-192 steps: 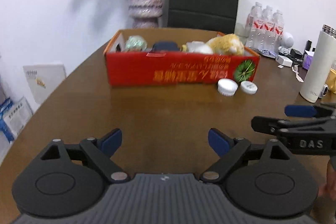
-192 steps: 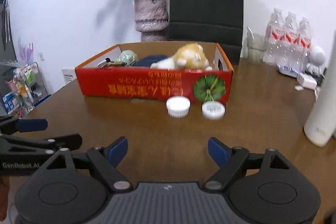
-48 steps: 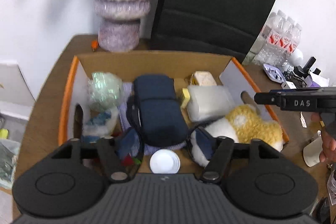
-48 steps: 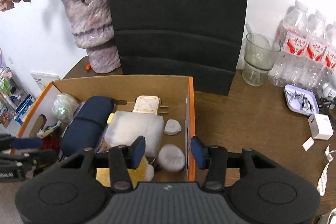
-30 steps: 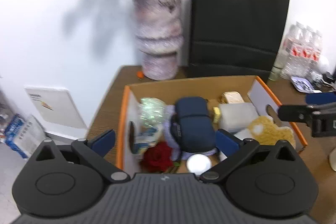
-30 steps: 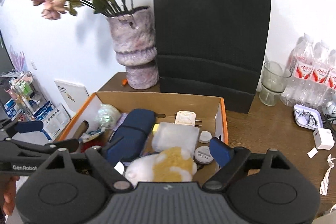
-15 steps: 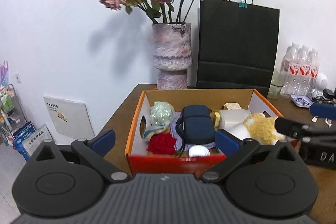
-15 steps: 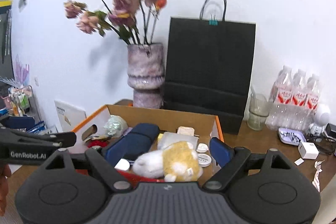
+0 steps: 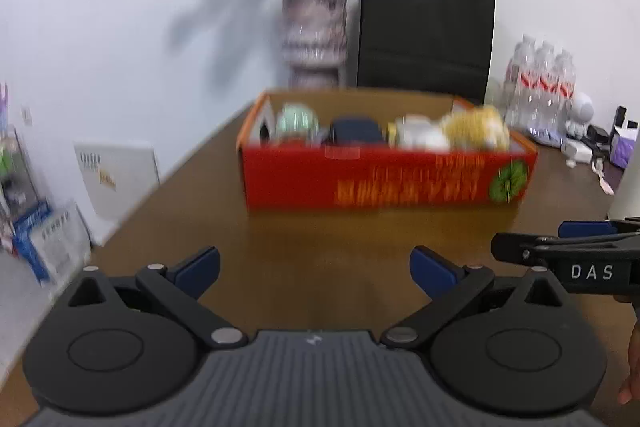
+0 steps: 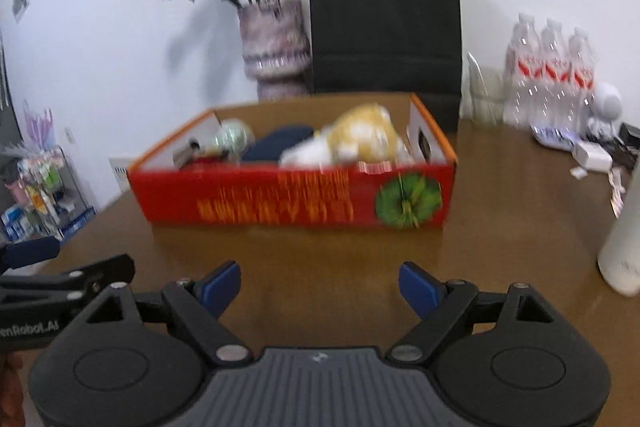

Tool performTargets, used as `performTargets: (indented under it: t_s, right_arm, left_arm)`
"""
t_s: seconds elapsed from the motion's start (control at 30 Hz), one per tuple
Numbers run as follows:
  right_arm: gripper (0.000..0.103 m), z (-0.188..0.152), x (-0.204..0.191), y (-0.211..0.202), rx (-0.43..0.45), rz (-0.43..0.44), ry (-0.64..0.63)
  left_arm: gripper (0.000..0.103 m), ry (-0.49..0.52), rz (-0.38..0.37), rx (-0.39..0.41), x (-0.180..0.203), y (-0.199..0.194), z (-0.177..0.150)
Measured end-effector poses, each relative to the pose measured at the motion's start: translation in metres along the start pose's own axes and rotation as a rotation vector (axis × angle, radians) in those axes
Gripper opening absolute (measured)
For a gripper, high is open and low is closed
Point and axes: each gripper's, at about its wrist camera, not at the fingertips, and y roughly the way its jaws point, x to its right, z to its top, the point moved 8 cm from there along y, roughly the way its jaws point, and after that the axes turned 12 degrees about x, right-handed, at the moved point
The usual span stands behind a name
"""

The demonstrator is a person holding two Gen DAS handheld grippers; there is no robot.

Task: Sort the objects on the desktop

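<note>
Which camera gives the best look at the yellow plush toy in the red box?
Right wrist: the plush toy rises clear above the red box wall. Left wrist shows it smaller and blurrier.

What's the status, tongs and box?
Left tongs open, empty; right tongs open, empty. Red box on the table, plush toy and dark blue case inside. Nothing between tongs and box.

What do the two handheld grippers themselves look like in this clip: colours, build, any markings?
Both look alike: black linkage arms on round black discs, a ribbed grey body, and blue finger pads. The left gripper shows white "GenRobot.AI" lettering in the right wrist view; the right gripper shows "DAS" in the left wrist view. No cables show.
</note>
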Motion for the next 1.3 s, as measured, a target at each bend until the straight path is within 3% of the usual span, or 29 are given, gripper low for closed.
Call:
performTargets:
  t_s: [0.17, 0.4, 0.53, 0.83, 1.3]
  right_arm:
    - [0.086, -0.028, -0.005, -0.015, -0.031, 0.001, -0.012]
    - [0.088, -0.05, -0.006, -0.033, -0.056, -0.018, 0.002]
    - [0.096, -0.052, -0.007, -0.042, -0.044, -0.025, 0.001]
    - [0.103, -0.061, -0.01, -0.036, -0.082, -0.039, -0.044]
    - [0.103, -0.06, -0.007, -0.03, -0.091, -0.073, -0.061]
  left_arm:
    - [0.103, 0.003, 0.01, -0.063, -0.004, -0.013, -0.027]
    - [0.103, -0.016, -0.004, -0.084, -0.007, -0.033, -0.044]
    - [0.103, 0.015, -0.002, -0.091, -0.004, -0.034, -0.049]
    - [0.103, 0.025, 0.01, -0.139, -0.002, -0.02, -0.054]
    - [0.103, 0.021, 0.017, -0.143, -0.002, -0.016, -0.053]
